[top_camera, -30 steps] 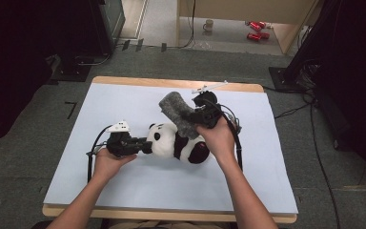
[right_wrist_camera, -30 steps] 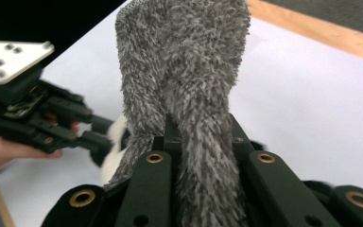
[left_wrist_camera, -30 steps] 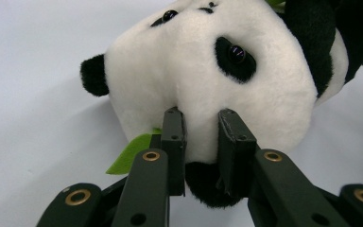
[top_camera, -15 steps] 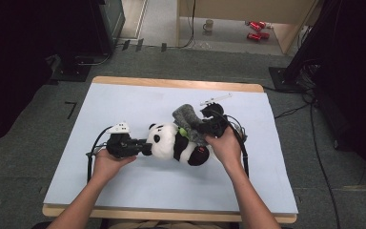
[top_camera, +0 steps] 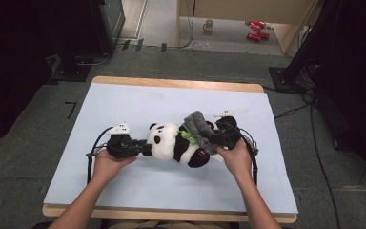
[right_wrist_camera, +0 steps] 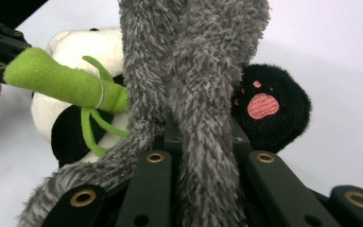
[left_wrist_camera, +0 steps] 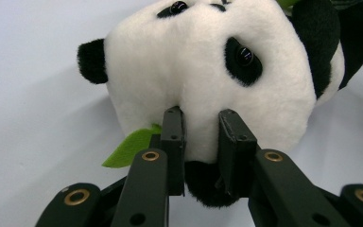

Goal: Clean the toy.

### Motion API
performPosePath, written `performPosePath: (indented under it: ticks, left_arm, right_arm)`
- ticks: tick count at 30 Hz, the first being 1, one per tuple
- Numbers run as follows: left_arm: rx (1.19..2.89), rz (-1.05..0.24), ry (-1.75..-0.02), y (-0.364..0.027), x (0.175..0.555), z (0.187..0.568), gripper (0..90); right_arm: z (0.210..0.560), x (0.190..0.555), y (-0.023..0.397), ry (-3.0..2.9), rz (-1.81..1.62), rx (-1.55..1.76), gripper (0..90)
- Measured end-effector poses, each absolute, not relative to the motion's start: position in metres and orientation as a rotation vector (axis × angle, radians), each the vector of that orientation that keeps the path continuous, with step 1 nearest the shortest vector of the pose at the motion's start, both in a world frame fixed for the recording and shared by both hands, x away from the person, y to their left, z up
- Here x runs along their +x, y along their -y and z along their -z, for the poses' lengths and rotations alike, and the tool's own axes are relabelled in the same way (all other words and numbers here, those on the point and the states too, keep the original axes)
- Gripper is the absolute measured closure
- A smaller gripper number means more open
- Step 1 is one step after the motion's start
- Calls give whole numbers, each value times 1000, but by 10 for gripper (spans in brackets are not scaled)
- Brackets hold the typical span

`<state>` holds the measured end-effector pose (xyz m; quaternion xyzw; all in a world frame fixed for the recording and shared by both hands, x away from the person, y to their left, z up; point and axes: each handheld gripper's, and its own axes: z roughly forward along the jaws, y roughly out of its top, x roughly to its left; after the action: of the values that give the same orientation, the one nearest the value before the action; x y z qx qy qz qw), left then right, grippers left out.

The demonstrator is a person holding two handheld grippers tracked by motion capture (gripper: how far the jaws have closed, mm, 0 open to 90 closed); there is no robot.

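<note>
Low over the bench [top_camera: 138, 100], left gripper [top_camera: 143, 145] jaws pinch the panda [top_camera: 171, 143] head at nine o'clock; right gripper [top_camera: 209, 138] jaws pinch grey scarf [top_camera: 198, 125] at three

A plush panda [top_camera: 174, 145] lies on its back across the middle of your pale blue table [top_camera: 138, 100], head toward your left, feet toward your right. It is white with black ears, eye patches, arms and legs; one black foot [right_wrist_camera: 269, 111] shows a pink paw print. A bright green felt bamboo stalk [right_wrist_camera: 61, 82] rests against its chest. A fuzzy grey cloth [top_camera: 198, 129] is draped over its lower belly and legs, bunched in soft folds, its pile long and shaggy.
</note>
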<state>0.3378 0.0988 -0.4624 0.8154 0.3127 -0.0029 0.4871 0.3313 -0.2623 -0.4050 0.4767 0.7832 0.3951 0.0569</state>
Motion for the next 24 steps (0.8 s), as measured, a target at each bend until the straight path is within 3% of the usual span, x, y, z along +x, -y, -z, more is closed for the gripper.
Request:
performPosePath:
  ticks: [24]
  left_arm:
    - [1987, 72, -772, -101, 349, 459, 746]
  right_arm:
    - [424, 315, 298, -2361, -1152, 1547, 786]
